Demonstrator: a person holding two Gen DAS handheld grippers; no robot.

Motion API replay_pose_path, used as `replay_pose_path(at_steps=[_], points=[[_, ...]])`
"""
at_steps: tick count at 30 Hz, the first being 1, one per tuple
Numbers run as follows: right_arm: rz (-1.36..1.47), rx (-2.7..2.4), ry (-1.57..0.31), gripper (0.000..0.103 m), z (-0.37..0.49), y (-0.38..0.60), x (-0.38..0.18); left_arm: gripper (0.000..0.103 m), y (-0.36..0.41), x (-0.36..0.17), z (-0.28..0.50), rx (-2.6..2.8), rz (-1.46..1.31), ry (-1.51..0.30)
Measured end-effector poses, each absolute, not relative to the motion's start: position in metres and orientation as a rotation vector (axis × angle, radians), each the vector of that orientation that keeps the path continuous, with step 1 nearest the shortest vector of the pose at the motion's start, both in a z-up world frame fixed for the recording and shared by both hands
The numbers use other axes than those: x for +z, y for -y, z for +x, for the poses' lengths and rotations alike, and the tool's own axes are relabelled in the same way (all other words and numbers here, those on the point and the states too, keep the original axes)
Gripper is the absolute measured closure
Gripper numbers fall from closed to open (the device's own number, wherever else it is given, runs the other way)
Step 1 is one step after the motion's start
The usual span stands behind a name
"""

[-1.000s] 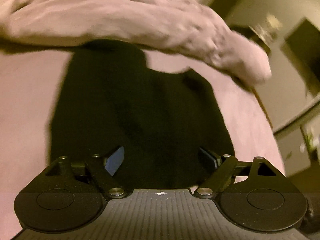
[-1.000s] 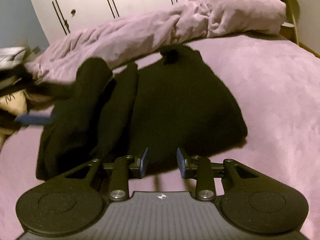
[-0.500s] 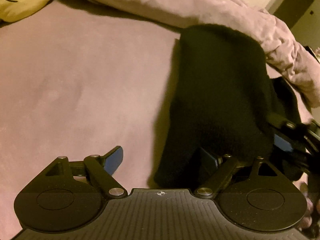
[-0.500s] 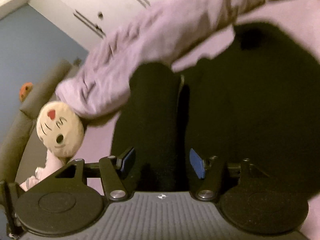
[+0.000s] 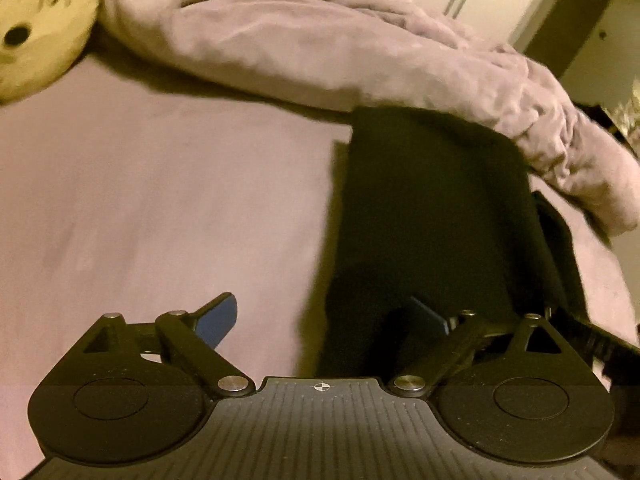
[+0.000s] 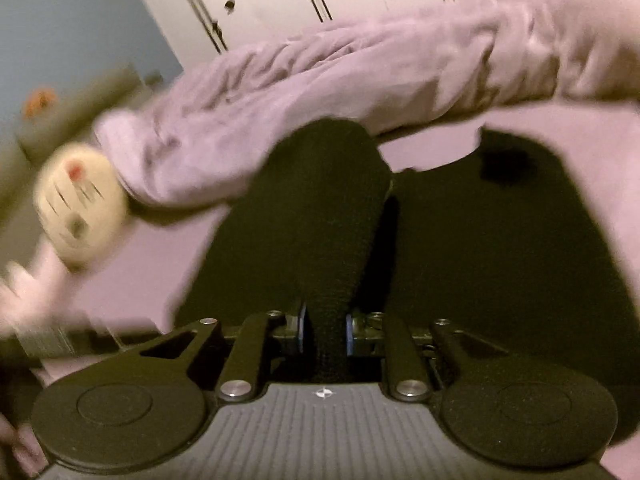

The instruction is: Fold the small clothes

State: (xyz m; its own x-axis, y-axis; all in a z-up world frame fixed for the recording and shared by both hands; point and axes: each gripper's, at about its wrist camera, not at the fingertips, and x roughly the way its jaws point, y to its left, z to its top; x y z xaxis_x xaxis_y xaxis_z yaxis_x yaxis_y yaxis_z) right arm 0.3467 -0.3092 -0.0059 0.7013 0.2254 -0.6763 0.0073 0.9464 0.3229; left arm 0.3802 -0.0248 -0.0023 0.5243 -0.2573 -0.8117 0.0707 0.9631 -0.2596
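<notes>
Pinching a raised fold of the black garment (image 6: 332,240) between its blue pads, the right gripper (image 6: 325,330) has just been closing, and the knit cloth now fills the narrow gap between its jaws. The garment lies on the pink bed cover (image 5: 160,200), its far end just below the rumpled pink blanket (image 5: 320,40) that runs across the head of the bed. From the right wrist view one long strip of it already lies doubled over the wider flat panel spread to its right, so a first lengthwise fold looks begun but not finished; that panel is not yet brought in. The left gripper (image 5: 324,322) hangs at the near left edge of the same garment with its jaws spread wide, and they have just been opening further; its left pad sits over bare bed cover, its right pad over dark cloth, and nothing is pressed between them. In my judgement the task is somewhere in its early-to-middle part: the piece is laid out and partly narrowed, while the remaining side, a crosswise fold and a final tidy shape are left to do. A round yellow plush toy (image 5: 36,28) rests at the blanket's left end, well apart from the work. Both views are dim and blurred, so seams and exact edges of the black cloth cannot be told.
</notes>
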Motion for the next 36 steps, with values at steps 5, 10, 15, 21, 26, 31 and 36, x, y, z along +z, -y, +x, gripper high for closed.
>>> replay_pose_path(at_steps=[5,10,15,21,26,31,36], points=[[0.356,0.102,-0.843,0.084,0.348,0.325,-0.033,0.006,0.043,-0.031,0.396,-0.225,-0.205,-1.078],[0.352,0.064,-0.789,0.041,0.354,0.335,-0.01,0.006,0.032,-0.032,0.392,-0.213,-0.235,-1.076],[0.466,0.123,-0.84,0.041,0.373,0.353,-0.024,0.006,0.026,-0.034,0.39,-0.21,-0.286,-1.087],[0.574,0.172,-0.894,0.045,0.402,0.353,-0.043,0.006,0.026,-0.035,0.392,-0.207,-0.283,-1.087],[0.623,0.256,-0.85,0.074,0.404,0.349,-0.036,0.006,0.024,-0.034,0.393,-0.202,-0.253,-1.077],[0.604,0.221,-0.899,0.073,0.42,0.335,-0.045,0.006,0.022,-0.035,0.392,-0.185,-0.268,-1.083],[0.334,0.198,-0.792,0.081,0.414,0.317,0.005,0.007,0.028,-0.017,0.388,-0.187,-0.236,-1.066]])
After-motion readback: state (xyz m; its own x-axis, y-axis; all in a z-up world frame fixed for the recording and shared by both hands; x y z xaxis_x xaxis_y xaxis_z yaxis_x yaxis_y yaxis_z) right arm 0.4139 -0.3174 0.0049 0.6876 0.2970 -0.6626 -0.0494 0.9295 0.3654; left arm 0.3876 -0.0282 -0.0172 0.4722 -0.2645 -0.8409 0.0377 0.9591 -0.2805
